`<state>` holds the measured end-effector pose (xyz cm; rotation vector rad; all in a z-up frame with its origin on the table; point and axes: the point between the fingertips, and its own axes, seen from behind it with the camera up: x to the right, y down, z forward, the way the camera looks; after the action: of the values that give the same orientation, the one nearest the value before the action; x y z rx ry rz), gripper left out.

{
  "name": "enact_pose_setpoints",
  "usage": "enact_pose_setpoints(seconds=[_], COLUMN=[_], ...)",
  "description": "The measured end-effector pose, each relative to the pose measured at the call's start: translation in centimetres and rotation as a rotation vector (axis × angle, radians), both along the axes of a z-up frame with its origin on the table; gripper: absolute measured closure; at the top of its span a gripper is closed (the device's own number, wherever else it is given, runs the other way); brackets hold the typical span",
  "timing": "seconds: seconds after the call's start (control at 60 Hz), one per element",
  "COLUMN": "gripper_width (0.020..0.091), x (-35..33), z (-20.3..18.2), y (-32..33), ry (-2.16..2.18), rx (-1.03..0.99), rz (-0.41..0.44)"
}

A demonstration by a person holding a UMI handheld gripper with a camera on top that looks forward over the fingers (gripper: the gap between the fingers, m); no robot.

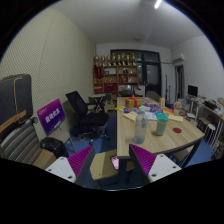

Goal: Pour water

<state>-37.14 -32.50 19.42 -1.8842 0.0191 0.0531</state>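
My gripper (pixel 118 166) is open, its two magenta pads (pixel 80 160) spread wide with nothing held between them. It hangs well short of a long wooden table (pixel 150 138). On the table's near end stand a pale blue bottle (pixel 160 125) and a clear container (pixel 141 128) beside it, both far beyond the fingers. Below and between the fingers shows a tan wooden seat (pixel 103 167) with a small pink thing (pixel 115 161) on it.
A black office chair (pixel 86 115) stands left of the table, with a purple sign (pixel 50 115) further left. A mesh-backed chair (pixel 20 140) is close on the left. Shelves with colourful items (pixel 120 70) line the back wall. More objects clutter the table's far end (pixel 130 102).
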Motion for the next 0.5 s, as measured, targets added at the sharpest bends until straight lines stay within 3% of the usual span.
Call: enact_pose_setpoints(seconds=[0.183, 0.383, 0.5], gripper_width=[0.0331, 0.0333, 0.0331], x=[-2.0, 5.7, 9.9], z=[0.4, -3.1, -5.4], y=[4.3, 11.4, 17.2], ry=[-0.008, -0.060, -0.110], rx=[0.006, 0.008, 0.039], rz=[-0.049, -0.114, -0.109])
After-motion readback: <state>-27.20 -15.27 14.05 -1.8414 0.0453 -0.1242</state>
